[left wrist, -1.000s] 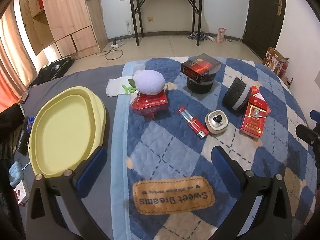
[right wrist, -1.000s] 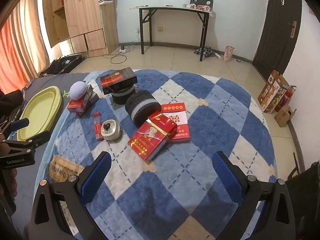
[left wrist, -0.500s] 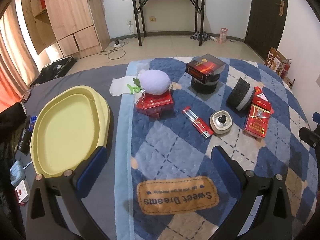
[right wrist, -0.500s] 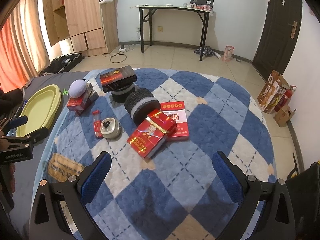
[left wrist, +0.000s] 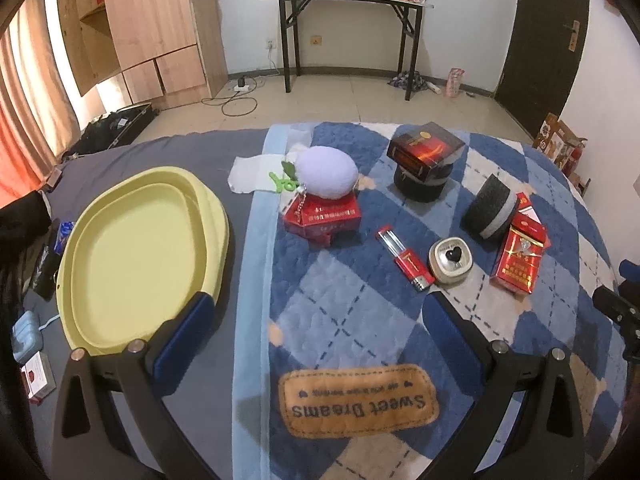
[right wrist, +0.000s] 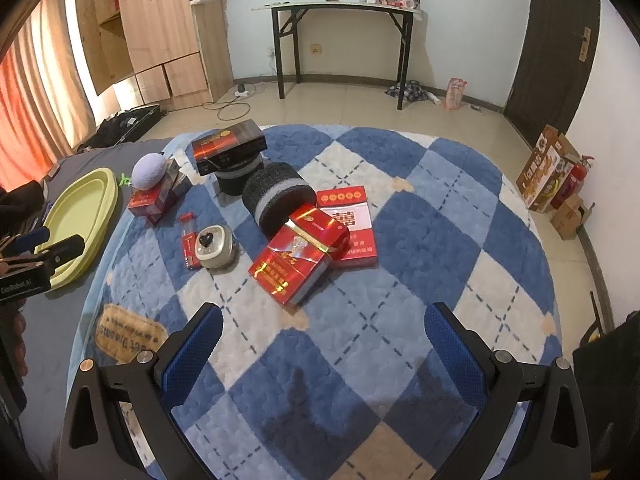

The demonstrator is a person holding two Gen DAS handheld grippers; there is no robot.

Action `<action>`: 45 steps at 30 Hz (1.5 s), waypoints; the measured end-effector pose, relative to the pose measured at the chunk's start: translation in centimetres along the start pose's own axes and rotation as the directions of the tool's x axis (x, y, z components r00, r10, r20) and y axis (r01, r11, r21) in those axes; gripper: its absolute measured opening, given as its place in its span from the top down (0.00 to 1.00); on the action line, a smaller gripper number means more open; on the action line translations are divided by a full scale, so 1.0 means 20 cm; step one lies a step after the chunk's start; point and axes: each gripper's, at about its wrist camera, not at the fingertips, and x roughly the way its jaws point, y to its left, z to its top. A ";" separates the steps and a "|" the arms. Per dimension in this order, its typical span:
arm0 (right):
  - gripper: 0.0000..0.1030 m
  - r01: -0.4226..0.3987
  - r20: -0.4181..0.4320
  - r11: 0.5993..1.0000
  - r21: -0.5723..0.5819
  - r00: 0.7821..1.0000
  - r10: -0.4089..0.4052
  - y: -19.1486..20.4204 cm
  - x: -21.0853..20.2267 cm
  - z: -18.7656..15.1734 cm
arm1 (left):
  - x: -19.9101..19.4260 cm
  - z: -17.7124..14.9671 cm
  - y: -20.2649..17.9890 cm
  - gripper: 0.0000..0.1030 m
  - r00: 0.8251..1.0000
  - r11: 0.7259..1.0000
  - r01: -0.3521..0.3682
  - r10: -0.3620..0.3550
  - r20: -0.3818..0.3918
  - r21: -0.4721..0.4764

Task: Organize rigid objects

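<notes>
A yellow oval tray (left wrist: 136, 248) lies on the grey sheet left of the blue checked blanket (left wrist: 360, 320); it also shows in the right wrist view (right wrist: 80, 208). On the blanket lie a red box (left wrist: 324, 216) with a lilac plush (left wrist: 326, 172) on it, a dark box (left wrist: 426, 148) on a black round stand, a black-grey roll (left wrist: 490, 212), a red lighter pack (left wrist: 406, 260), a round tin (left wrist: 450, 260) and a red cigarette carton (left wrist: 520, 256). My left gripper (left wrist: 316, 316) is open and empty above the blanket's near edge. My right gripper (right wrist: 320, 332) is open and empty, short of the red carton (right wrist: 296, 256).
A flat red packet (right wrist: 350, 220) lies under the carton's far end. A small blue device (left wrist: 24, 338) and a small box (left wrist: 38, 376) lie at the bed's left edge. A black folding table (left wrist: 344, 36), a wooden cabinet (left wrist: 152, 28) and a dark door (left wrist: 540, 32) stand beyond.
Both grippers have pulled back and risen a little, so the objects look smaller and farther. Nothing on the blanket has moved. Both stay open.
</notes>
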 end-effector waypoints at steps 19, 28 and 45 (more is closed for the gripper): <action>0.00 -0.005 -0.021 1.000 0.002 1.000 0.005 -0.01 0.05 -0.02 | 0.04 -0.02 0.03 0.00 0.999 0.999 0.016 -0.017 -0.029 -0.032; 0.00 -0.007 -0.023 1.000 -0.001 1.000 0.007 -0.01 0.07 -0.02 | 0.06 -0.01 0.02 0.00 0.999 1.000 0.009 -0.010 -0.042 -0.029; 0.00 -0.057 0.027 0.997 -0.056 0.998 0.059 -0.08 0.16 0.01 | 0.14 0.25 0.01 0.00 1.000 0.983 -0.007 0.003 0.018 0.183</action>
